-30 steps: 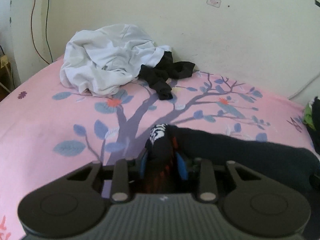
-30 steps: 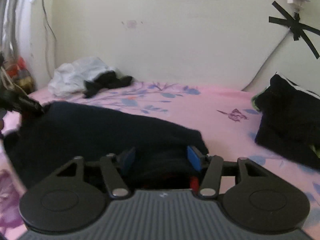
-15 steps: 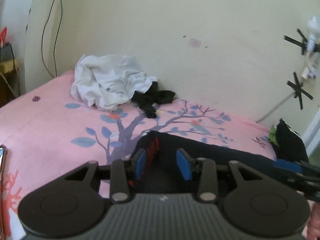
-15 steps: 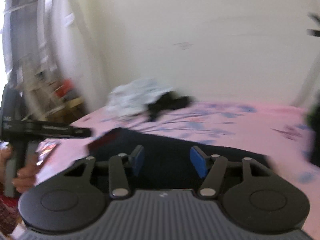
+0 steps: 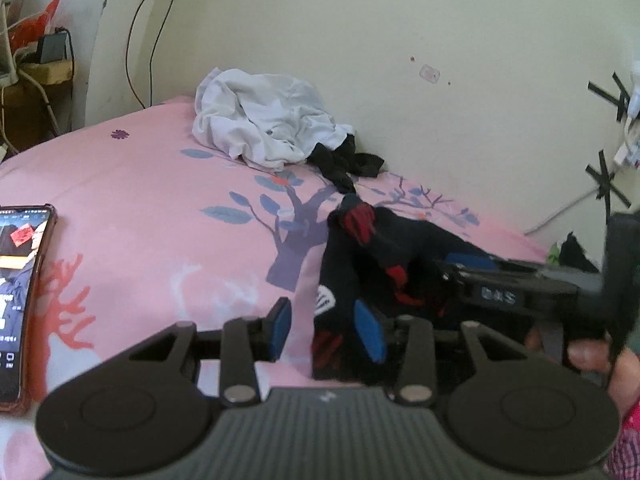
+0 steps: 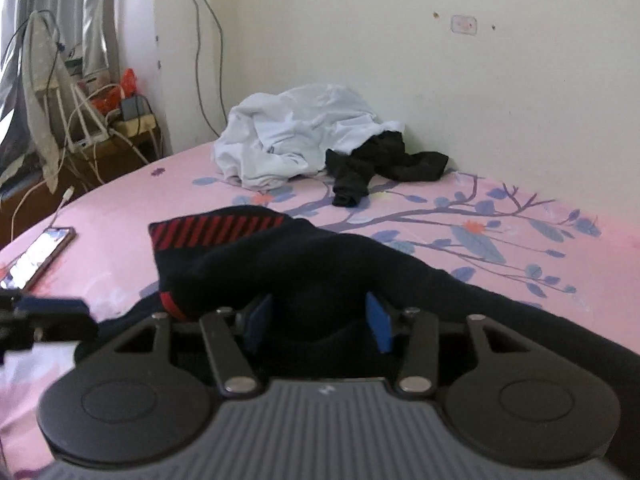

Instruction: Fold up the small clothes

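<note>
The dark garment with red stripes lies rumpled on the pink bedsheet, well in front of the white clothes heap by the wall. The left gripper hovers at its near edge, blue pads spread and gripping nothing. The right gripper stands spread over the dark cloth, which bulges between its pads; a phone lies left of the garment.

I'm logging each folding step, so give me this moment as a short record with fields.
surface: pink bedsheet with tree print
garment in work: black sock with red stripes, lying on the sheet, partly folded over
left gripper: open, beside the sock's edge
right gripper: open, sock cloth between its blue pads, not clamped
back of bed: crumpled white garment with small black cloth beside it, by the wall
other: smartphone, screen lit, at the bed's left edge
</note>
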Motion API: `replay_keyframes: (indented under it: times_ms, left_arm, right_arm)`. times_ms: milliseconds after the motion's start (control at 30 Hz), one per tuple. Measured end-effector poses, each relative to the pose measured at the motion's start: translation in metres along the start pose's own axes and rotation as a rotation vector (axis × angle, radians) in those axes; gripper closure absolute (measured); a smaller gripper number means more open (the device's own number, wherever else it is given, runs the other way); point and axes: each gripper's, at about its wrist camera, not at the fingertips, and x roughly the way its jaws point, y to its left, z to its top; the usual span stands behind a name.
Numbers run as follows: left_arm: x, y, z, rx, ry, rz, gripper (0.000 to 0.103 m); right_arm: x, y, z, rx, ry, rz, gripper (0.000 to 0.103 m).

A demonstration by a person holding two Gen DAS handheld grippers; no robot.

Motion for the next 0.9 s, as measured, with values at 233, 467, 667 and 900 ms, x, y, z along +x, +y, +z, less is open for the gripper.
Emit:
replay_keyframes:
  times_ms: [233,467,667,900]
  left_arm:
    - [0.024,-0.007,-0.001,0.019,0.041,0.004,0.069]
    - [0.012,0.0,0.001,0.005,0.017,-0.022,0.069]
    - [0.006,-0.015,0.044,0.028,-0.05,-0.066,0.069]
    - [0.11,-0.057,0.072,0.106,0.143,-0.091,0.074]
  right_arm:
    - [0.001,0.032,0.022,-0.075,-0.031,0.089,0.062]
    - [0.046,0.021,0.021,-0.017,0.096,0.141,0.061]
    - [-0.034,-0.024,0.013,0.126,-0.07,0.158,0.061]
    - [-0.094,-0.099,-0.045,0.246,-0.069,-0.18,0.058]
